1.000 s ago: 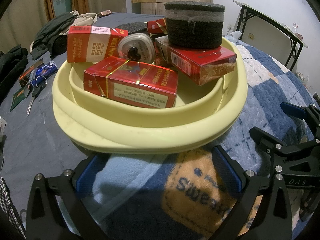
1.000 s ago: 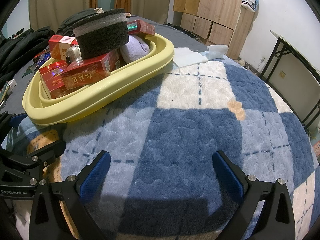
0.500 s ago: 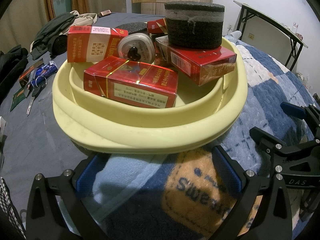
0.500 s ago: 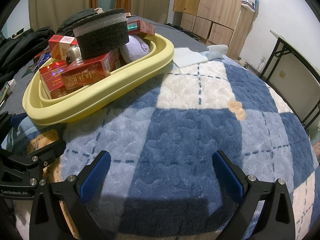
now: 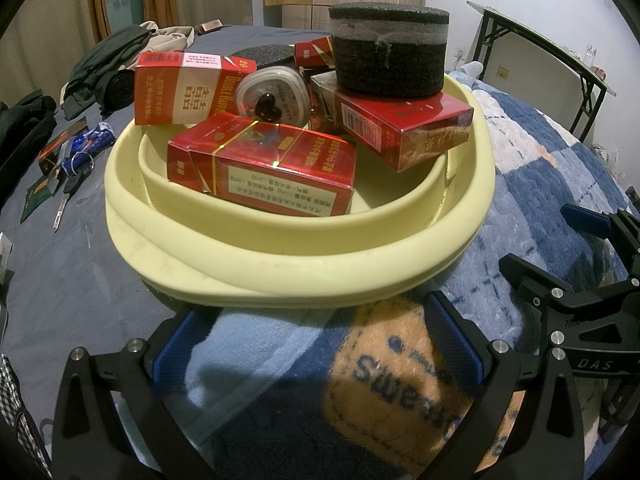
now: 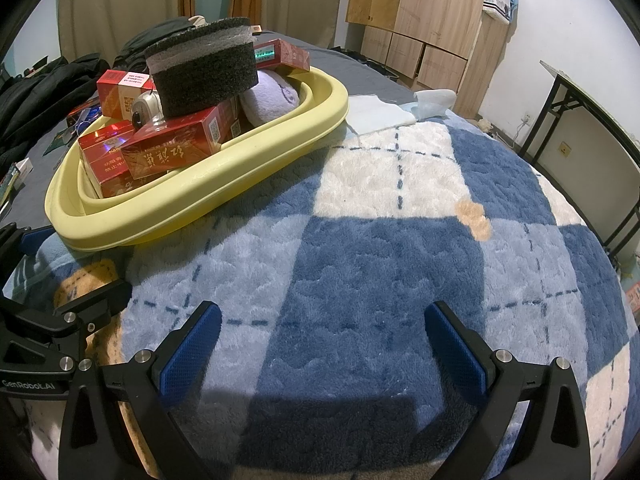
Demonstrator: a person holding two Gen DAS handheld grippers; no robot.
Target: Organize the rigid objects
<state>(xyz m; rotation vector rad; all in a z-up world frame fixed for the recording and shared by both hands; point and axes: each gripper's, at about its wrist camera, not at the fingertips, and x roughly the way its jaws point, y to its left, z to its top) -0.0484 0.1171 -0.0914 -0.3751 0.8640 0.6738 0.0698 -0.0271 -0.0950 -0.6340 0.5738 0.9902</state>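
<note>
A pale yellow basin (image 5: 304,276) (image 6: 224,196) rests on a blue plaid blanket (image 6: 380,248). Inside it lie several red cigarette boxes (image 5: 264,168) (image 6: 176,152), a round clear case with a dark heart (image 5: 272,98), a purple plush item (image 6: 272,96), and a dark grey foam cylinder (image 5: 390,48) (image 6: 204,68) stacked on a box. My left gripper (image 5: 318,340) stands open just in front of the basin's near rim, with nothing held. Over bare blanket to the basin's right, my right gripper (image 6: 320,344) is open and holds nothing.
Keys and small packets (image 5: 68,168) lie on the grey sheet left of the basin. Dark clothes (image 5: 108,68) are piled behind. A folding table (image 6: 592,128) stands at the right; wooden cabinets (image 6: 424,20) line the back wall. A white cloth (image 6: 384,114) lies beyond the basin.
</note>
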